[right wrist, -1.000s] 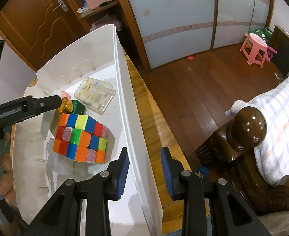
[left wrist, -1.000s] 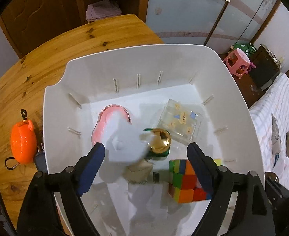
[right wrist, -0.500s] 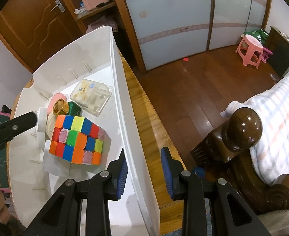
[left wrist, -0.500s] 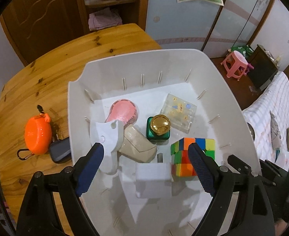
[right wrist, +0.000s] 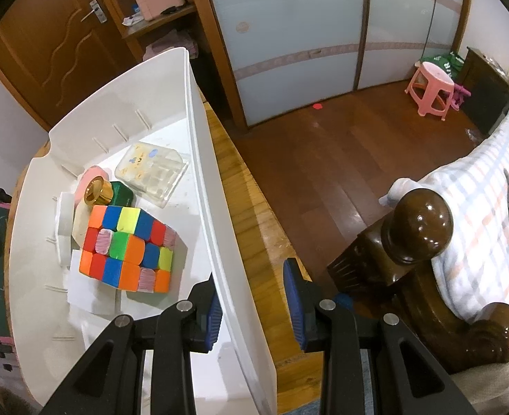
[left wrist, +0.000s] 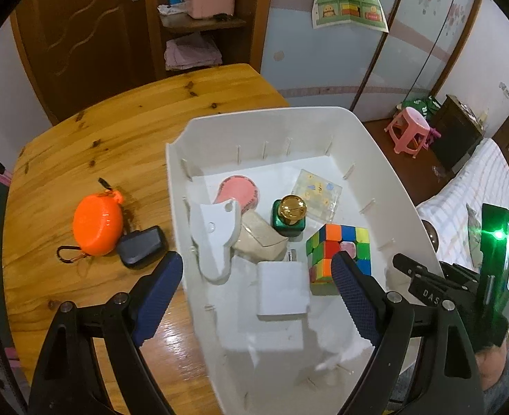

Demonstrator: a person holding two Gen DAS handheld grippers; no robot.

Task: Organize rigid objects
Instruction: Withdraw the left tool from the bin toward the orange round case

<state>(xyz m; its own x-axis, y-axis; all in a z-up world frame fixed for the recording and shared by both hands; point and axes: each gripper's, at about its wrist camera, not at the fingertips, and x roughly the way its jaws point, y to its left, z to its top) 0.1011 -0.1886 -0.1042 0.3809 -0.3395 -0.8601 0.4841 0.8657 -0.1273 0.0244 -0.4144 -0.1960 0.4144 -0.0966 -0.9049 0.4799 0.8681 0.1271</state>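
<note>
Pine tabletop (left wrist: pixel 91 145) carries what I want next: beyond and left of my empty, wide-open left gripper (left wrist: pixel 256 278) lie the round orange plastic pouch (left wrist: pixel 97 225) and small black case (left wrist: pixel 140 246). White plastic bin (left wrist: pixel 385 169) holds the multicoloured puzzle cube (left wrist: pixel 339 252); my right gripper (right wrist: pixel 252 306) straddles its wall, contact unclear.

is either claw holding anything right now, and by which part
The right claw straddles the white bin's side wall; whether it pinches can't be told. The left claw is open, holding nothing.

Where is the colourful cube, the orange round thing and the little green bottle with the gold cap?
colourful cube (right wrist: pixel 126 249), right wrist view, top face.
orange round thing (left wrist: pixel 97 224), left wrist view, its middle.
green bottle (left wrist: pixel 289 212), left wrist view, gold cap.
</note>
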